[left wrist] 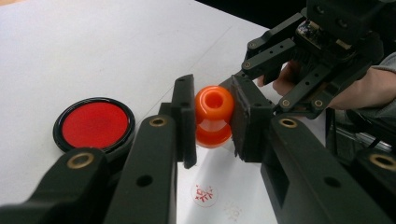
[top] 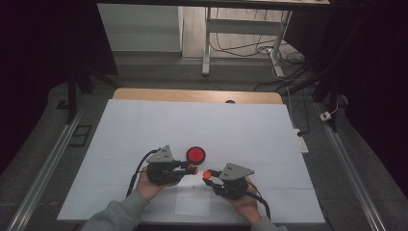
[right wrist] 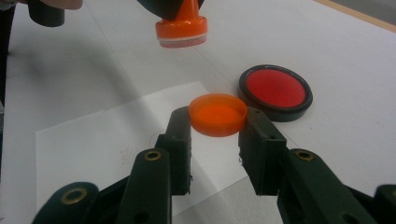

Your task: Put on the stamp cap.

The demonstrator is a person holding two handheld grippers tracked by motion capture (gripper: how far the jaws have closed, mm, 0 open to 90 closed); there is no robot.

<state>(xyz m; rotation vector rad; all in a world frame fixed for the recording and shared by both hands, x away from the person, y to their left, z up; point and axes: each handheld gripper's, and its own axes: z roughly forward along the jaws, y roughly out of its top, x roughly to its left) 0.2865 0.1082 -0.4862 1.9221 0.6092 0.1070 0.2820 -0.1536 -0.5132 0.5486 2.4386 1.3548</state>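
The left gripper (left wrist: 212, 122) was clenched on an orange stamp (left wrist: 214, 115), glossy plastic with a waisted, knobbed handle (hollow at its top) and a pale band at its base, held above the white table (top: 240, 130). The right gripper (right wrist: 215, 128) grasped its shallow orange cap (right wrist: 217, 114) near a red ink pad (right wrist: 275, 92).

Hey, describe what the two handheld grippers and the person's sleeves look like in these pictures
Both the left gripper and the right gripper are black, with two flat-padded jaws on linkage arms set with brass-coloured pivot pins. Each carries a grey three-cornered plate on top and trails a black cable. The person's sleeves are grey.
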